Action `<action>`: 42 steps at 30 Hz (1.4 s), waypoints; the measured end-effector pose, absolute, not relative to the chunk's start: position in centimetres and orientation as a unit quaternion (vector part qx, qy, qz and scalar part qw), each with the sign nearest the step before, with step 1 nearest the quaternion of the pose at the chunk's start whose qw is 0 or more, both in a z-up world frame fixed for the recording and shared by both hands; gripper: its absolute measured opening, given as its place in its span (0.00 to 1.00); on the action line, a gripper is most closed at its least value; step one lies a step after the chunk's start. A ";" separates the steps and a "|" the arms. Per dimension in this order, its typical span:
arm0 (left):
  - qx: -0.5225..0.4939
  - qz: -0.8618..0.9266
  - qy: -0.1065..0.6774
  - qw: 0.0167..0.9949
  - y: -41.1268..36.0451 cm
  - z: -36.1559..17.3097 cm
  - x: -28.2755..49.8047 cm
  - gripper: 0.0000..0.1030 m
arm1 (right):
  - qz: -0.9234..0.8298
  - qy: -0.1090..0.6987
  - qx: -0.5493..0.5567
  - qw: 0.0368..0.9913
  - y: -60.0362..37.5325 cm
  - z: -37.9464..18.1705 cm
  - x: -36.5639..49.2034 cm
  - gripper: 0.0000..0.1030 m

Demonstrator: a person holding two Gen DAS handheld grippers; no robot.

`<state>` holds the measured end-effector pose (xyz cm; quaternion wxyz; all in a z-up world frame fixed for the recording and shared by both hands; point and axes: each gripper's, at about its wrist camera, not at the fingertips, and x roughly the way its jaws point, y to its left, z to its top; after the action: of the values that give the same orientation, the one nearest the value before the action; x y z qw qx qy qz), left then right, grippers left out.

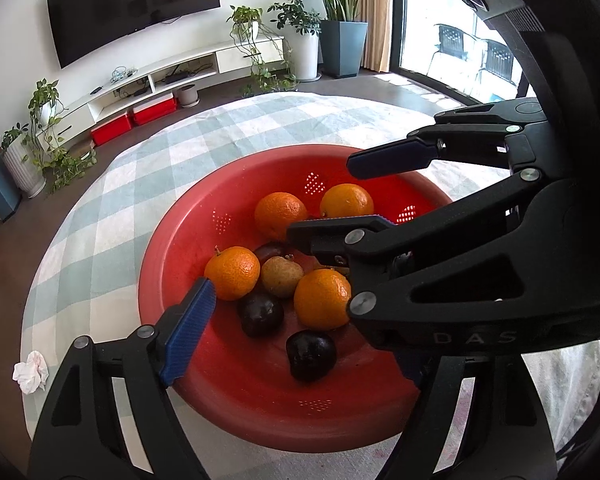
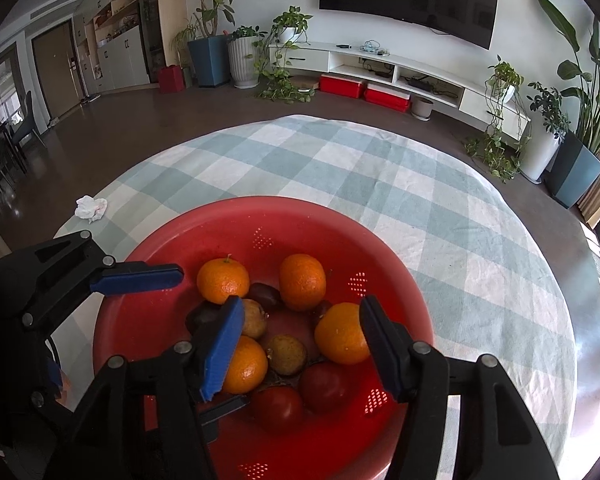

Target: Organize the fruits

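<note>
A red perforated bowl [image 1: 172, 280] [image 2: 300, 216] sits on a checked cloth and holds several oranges [image 1: 232, 272] [image 2: 222, 280], dark plums [image 1: 260, 314] [image 2: 324, 386] and brown fruits [image 1: 281, 277] [image 2: 286, 354]. My right gripper [image 2: 300, 344] is open over the bowl, its fingers either side of a brown fruit and oranges; it also shows in the left wrist view [image 1: 332, 194]. My left gripper [image 1: 296, 344] is open and empty over the bowl's near side; only its left finger shows clearly there. It appears in the right wrist view [image 2: 180, 320] at the bowl's left.
A crumpled white tissue [image 1: 30, 372] [image 2: 91, 207] lies near the cloth's edge. The checked cloth [image 2: 380, 176] spreads beyond the bowl. A TV stand, red boxes and potted plants line the far wall.
</note>
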<state>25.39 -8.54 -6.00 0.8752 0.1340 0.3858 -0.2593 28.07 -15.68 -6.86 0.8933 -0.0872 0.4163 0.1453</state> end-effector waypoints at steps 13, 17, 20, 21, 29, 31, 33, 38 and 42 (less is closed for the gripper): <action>0.121 -0.228 0.331 0.908 -8.0 -3.5 22.4 1.00 | 0.123 0.368 -0.030 0.921 -18.1 -3.7 24.1 0.71; 0.097 -0.212 0.308 0.922 -7.1 -2.3 20.6 1.00 | 0.117 0.345 -0.013 0.931 -18.5 -2.6 22.0 0.77; 0.074 -0.204 0.295 0.930 -6.7 -1.2 18.7 1.00 | 0.112 0.324 0.004 0.939 -18.9 -1.8 20.1 0.81; 0.070 -0.195 0.290 0.934 -6.6 -0.8 18.1 1.00 | 0.110 0.316 0.010 0.942 -19.0 -1.5 19.3 0.82; 0.101 -0.060 0.258 0.959 -6.2 3.0 10.7 1.00 | 0.069 0.184 0.031 0.980 -19.4 3.2 11.4 1.00; 0.092 -0.058 0.250 0.962 -5.7 3.8 9.0 1.00 | 0.049 0.156 0.031 0.986 -19.4 4.2 9.6 1.00; 0.070 -0.056 0.257 0.962 -5.0 4.3 7.5 1.00 | 0.031 0.139 0.031 0.989 -19.5 4.9 8.0 1.00; 0.028 -0.056 0.270 0.961 -3.7 4.4 4.2 1.00 | 0.025 0.149 0.044 0.988 -19.8 4.7 5.1 1.00; 0.020 -0.052 0.288 0.956 -3.5 3.2 2.9 1.00 | 0.018 0.184 0.056 0.981 -20.0 2.6 3.7 1.00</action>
<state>2.91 -3.53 3.21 0.9560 0.0203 0.2880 -0.0519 3.72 -20.00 2.61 0.9812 0.0557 0.1837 0.0181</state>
